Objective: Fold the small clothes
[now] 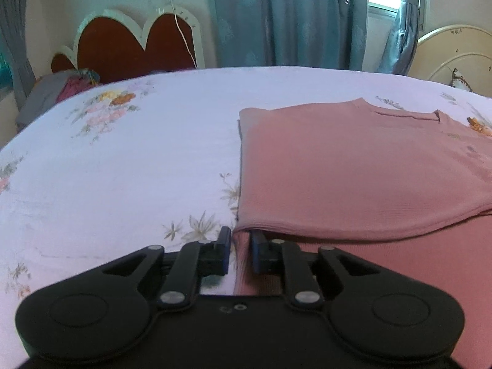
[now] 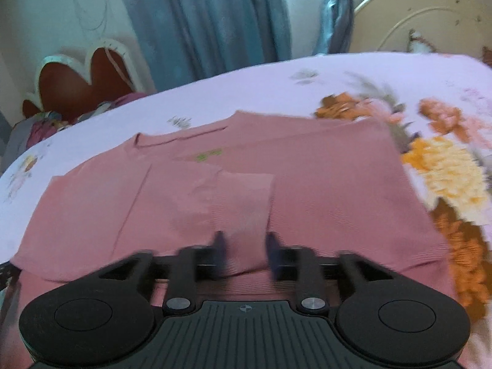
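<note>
A pink ribbed shirt (image 1: 353, 169) lies flat on the floral bedsheet, its sides folded inward, neckline at the far end. In the right wrist view the shirt (image 2: 323, 190) shows a folded-in sleeve (image 2: 243, 203) lying down its middle. My left gripper (image 1: 240, 250) is at the shirt's near left corner with its jaws narrowly apart around the fabric edge; whether they pinch it is unclear. My right gripper (image 2: 245, 253) is open, low over the shirt's near hem, with the sleeve end between its fingers.
The bedsheet (image 1: 123, 169) spreads to the left of the shirt. A pile of clothes (image 1: 61, 89) lies at the far left by a red headboard (image 1: 123, 46). Blue curtains (image 1: 276, 15) hang behind. A cream headboard (image 2: 415, 15) stands at the far right.
</note>
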Demonstrator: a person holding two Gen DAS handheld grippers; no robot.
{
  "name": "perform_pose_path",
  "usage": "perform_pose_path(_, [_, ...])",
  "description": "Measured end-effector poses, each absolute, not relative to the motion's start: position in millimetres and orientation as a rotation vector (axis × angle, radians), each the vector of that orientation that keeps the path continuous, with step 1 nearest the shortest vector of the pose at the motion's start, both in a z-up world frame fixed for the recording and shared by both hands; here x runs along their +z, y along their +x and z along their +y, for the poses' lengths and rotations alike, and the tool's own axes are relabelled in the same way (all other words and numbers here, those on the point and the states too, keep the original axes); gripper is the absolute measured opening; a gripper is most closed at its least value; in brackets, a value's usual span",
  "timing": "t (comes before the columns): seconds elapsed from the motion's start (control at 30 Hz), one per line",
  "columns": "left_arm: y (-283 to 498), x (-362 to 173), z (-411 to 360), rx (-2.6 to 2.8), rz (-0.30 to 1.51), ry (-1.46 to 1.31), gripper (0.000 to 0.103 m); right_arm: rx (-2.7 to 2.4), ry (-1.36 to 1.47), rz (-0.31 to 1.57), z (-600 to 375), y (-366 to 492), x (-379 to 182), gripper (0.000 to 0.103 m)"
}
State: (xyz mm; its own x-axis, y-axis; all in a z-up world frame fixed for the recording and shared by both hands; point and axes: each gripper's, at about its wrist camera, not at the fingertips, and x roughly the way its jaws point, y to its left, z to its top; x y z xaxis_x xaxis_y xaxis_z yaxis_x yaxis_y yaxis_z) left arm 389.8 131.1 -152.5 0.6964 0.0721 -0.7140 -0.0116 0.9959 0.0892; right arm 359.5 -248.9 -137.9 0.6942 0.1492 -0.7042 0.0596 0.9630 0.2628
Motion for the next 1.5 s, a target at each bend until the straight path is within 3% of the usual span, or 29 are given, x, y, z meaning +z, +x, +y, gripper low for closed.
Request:
perform_pose_path(0.03, [388.1,-149.7,133.0,0.045,0.805,0.069,0.030,0.050,0.284,0.792,-253.2,355.8,-134.4,0.045])
perform_pose_path(0.13, [383.3,-139.6,139.2,0.035,0.810,0.020,0.042,0.048,0.280,0.778,-259.7,358.8,-127.9,0.045])
perform_pose_path(0.3, [396.5,-125.5,141.8,0.027,0.798,-0.054,0.051,0.049,0.307,0.797,-258.1,384.7,-138.9,0.045])
perform_pose_path(0.6, [472.4,-142.9,137.6,0.018,0.839,-0.143,0.048,0.063,0.351,0.838,-240.0,417.2,-154.4,0.042])
perform_pose_path(0.67, [488.1,-148.5,140.7,0.026,0.853,-0.184,0.048,0.076,0.357,0.844,-239.7,418.5,-156.0,0.020])
perform_pose_path(0.8, [511.3,-156.8,145.0,0.041,0.859,-0.236,0.042,0.090,0.360,0.823,-238.0,415.7,-154.8,0.009])
perform_pose_path(0.9, [522.8,-162.5,146.0,0.059,0.845,-0.233,0.018,0.075,0.283,0.728,-231.5,405.2,-139.2,0.009])
perform_pose_path(0.97, [524.4,-164.1,145.6,0.070,0.823,-0.231,0.015,0.051,0.199,0.675,-225.6,400.4,-132.8,0.009])
perform_pose_path(1.1, [520.1,-167.9,139.1,0.071,0.795,-0.188,0.015,0.031,0.151,0.798,-226.7,413.1,-162.0,0.009])
perform_pose_path(1.2, [520.2,-166.6,137.3,0.068,0.795,-0.171,0.016,0.017,0.182,0.771,-233.4,412.6,-155.0,0.009])
perform_pose_path(1.43, [518.0,-156.1,127.2,0.093,0.795,-0.108,0.023,0.021,0.179,0.694,-232.8,414.1,-129.6,0.020])
perform_pose_path(1.5, [514.8,-149.6,122.5,0.102,0.773,-0.087,0.024,0.031,0.173,0.687,-226.9,418.5,-126.7,0.027])
